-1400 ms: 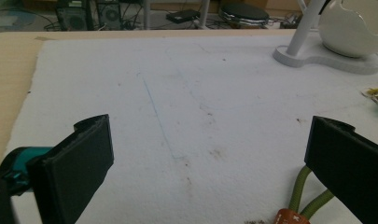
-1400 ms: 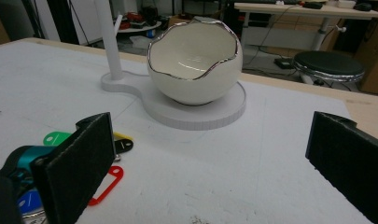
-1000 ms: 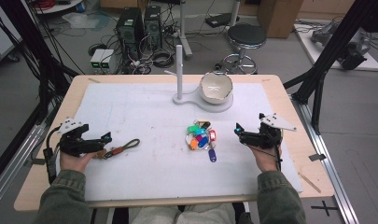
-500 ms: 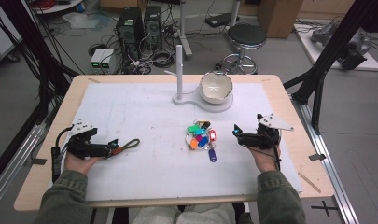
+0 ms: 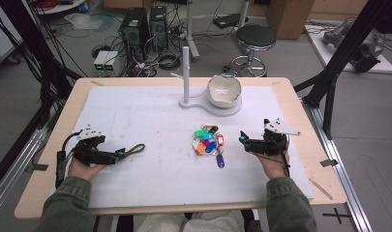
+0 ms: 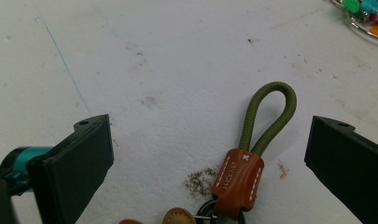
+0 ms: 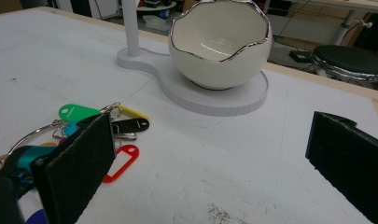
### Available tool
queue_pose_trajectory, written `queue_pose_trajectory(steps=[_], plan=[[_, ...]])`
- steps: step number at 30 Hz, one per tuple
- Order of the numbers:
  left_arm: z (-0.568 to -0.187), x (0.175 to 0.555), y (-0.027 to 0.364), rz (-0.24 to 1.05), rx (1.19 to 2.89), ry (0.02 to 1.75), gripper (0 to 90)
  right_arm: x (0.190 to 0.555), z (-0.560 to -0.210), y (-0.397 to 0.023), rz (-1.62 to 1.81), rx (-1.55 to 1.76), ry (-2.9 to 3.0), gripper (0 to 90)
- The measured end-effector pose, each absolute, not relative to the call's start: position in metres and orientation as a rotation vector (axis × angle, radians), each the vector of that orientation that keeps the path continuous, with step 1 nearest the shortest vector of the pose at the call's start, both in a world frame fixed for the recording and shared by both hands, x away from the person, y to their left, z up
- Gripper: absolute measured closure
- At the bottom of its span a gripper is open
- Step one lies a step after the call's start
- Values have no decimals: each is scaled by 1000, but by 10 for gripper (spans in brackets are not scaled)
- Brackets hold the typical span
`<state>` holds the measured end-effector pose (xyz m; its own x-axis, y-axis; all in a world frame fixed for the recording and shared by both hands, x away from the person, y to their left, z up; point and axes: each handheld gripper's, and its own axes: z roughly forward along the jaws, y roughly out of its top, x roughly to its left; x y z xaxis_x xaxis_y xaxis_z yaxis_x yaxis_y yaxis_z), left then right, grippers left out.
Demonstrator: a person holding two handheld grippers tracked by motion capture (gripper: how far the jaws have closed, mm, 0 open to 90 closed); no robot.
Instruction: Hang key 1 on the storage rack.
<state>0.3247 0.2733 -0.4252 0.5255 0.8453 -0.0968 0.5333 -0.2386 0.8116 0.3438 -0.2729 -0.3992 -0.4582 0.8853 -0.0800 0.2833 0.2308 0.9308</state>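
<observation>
A white bowl (image 5: 224, 91) with a wavy silver rim sits on a white stand (image 5: 218, 107) in the upper middle of the high view. In the right gripper view the part of its inside you can see is bare. A white post (image 5: 186, 72) stands up from the same stand, just left of the bowl.

In the middle of the high view lies a bunch of colored key tags (image 5: 208, 142) on the white mat (image 5: 150, 121). A blue tag (image 5: 220, 160) sticks out at the bottom of the bunch.

The left gripper (image 5: 117, 154) is at the lower left of the high view, held in a hand (image 5: 84, 166). Its jaws are wide apart and hold nothing. A key strap (image 6: 252, 158) with a green cord loop and a brown leather tab lies flat on the mat between the two jaws. It touches neither jaw. The loop points toward the top of the left gripper view.

The right gripper (image 5: 243, 140) is at the right of the high view, just beside the bunch of tags. Its jaws are also wide apart and empty. In the right gripper view the tags lie behind the left jaw, and the bowl is farther off, near the top.
</observation>
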Motion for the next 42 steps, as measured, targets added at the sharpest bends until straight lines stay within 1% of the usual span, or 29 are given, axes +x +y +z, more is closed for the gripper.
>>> queue_pose_trajectory(steps=[7,21,27,28,29,31,32,33,34,37,39,40,41,42], plan=[[-430,328,274,395,1936,1138,17,344,-400,-272,1215,1067,1886,5],[-440,333,266,254,2039,1116,17,343,-401,-273,1199,1083,1882,5],[-441,332,264,246,2068,1106,26,343,-401,-273,1197,1084,1881,5],[-440,332,264,249,2073,1106,46,343,-401,-273,1194,1085,1886,5],[-441,332,264,252,2079,1107,46,343,-401,-273,1194,1085,1886,5],[-441,332,263,263,2093,1103,91,343,-402,-273,1192,1087,1887,5],[-440,331,263,271,2092,1104,91,343,-402,-273,1192,1087,1887,5],[-440,330,264,286,2105,1098,152,343,-402,-273,1190,1084,1889,4],[-440,329,263,306,2107,1102,152,343,-402,-273,1190,1084,1889,4],[-438,328,266,376,2115,1130,306,343,-402,-273,1189,1089,1888,5],[-437,327,267,438,2114,1155,439,342,-402,-273,1186,1087,1890,5],[-436,328,269,459,2107,1173,560,342,-402,-273,1189,1089,1888,5],[-435,329,272,444,2093,1184,686,342,-402,-274,1188,1088,1888,5],[-434,331,275,414,2080,1201,686,342,-402,-274,1188,1088,1888,5]])
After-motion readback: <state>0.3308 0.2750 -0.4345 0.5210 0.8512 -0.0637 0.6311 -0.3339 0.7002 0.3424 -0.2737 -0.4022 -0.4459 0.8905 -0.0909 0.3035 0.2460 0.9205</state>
